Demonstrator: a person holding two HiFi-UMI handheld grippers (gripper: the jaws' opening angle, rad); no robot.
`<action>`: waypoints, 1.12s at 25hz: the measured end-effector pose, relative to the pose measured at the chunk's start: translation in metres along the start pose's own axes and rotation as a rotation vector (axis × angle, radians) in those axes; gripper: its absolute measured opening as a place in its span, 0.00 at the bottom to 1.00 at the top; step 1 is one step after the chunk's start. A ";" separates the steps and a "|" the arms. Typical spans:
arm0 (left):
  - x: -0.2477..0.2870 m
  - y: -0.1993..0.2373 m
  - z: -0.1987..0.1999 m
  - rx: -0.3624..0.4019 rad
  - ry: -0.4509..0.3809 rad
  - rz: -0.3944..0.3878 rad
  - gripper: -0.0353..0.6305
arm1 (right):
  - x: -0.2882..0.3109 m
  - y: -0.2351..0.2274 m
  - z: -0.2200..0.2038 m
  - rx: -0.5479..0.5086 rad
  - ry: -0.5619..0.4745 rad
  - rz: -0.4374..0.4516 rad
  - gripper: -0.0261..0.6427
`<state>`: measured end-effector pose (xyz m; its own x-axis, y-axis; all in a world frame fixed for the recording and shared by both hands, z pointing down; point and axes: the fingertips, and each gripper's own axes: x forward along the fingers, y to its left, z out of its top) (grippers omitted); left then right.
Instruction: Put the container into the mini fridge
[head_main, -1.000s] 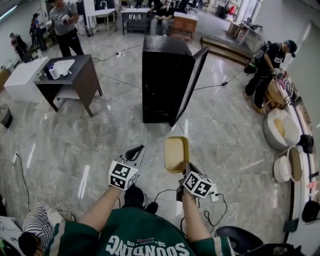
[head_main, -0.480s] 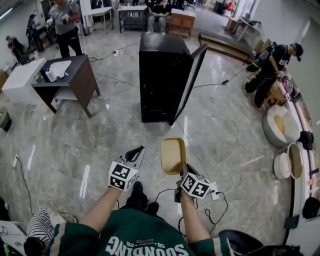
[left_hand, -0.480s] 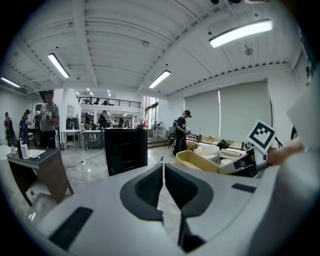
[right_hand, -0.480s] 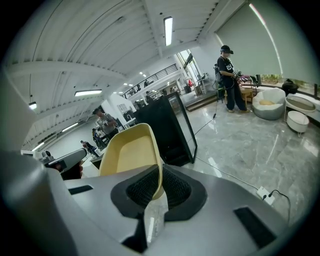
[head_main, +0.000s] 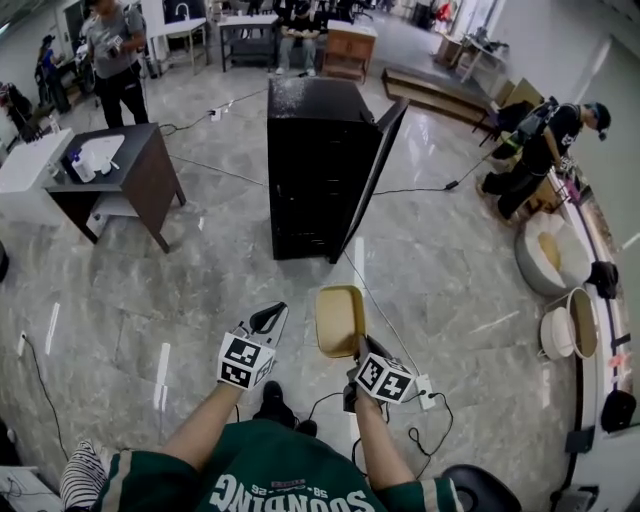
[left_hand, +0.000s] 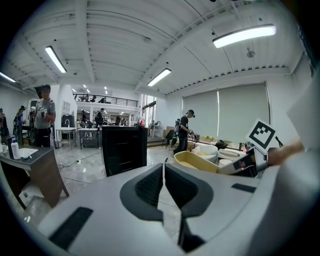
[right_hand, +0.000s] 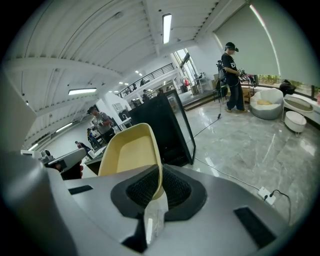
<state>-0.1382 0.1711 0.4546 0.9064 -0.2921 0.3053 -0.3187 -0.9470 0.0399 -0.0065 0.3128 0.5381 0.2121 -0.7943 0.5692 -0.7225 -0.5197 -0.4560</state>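
A shallow tan container (head_main: 339, 320) hangs above the floor, its rim pinched by my right gripper (head_main: 352, 352). The right gripper view shows the container (right_hand: 130, 152) tilted up between the shut jaws of that gripper (right_hand: 159, 186). To its left, my left gripper (head_main: 268, 318) is shut and holds nothing; its jaws (left_hand: 163, 186) meet with no gap. The black mini fridge (head_main: 318, 175) stands ahead on the marble floor with its door (head_main: 368, 172) swung open to the right. The fridge (left_hand: 123, 148) sits well beyond both grippers, and its inside is not visible.
A dark desk (head_main: 115, 180) with a white tray stands at the left. Cables (head_main: 385, 300) run across the floor past the fridge, with a power strip (head_main: 424, 390) near my right arm. People stand at the back left and at the right. Round cushions (head_main: 547, 255) lie at right.
The fridge has drawn a little closer and shifted left in the head view. Both grippers and the container keep the same pose, the container still gripped.
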 end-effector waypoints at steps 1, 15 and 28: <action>0.005 0.007 0.001 0.002 0.000 -0.004 0.09 | 0.007 0.003 0.004 -0.002 -0.001 -0.001 0.11; 0.032 0.096 0.003 0.000 0.017 -0.023 0.09 | 0.086 0.059 0.031 -0.012 0.001 -0.003 0.11; 0.048 0.119 0.002 -0.013 0.033 -0.012 0.09 | 0.114 0.064 0.042 -0.041 0.027 -0.007 0.11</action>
<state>-0.1319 0.0443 0.4717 0.9004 -0.2759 0.3363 -0.3115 -0.9486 0.0558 -0.0004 0.1756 0.5451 0.2000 -0.7817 0.5907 -0.7473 -0.5116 -0.4240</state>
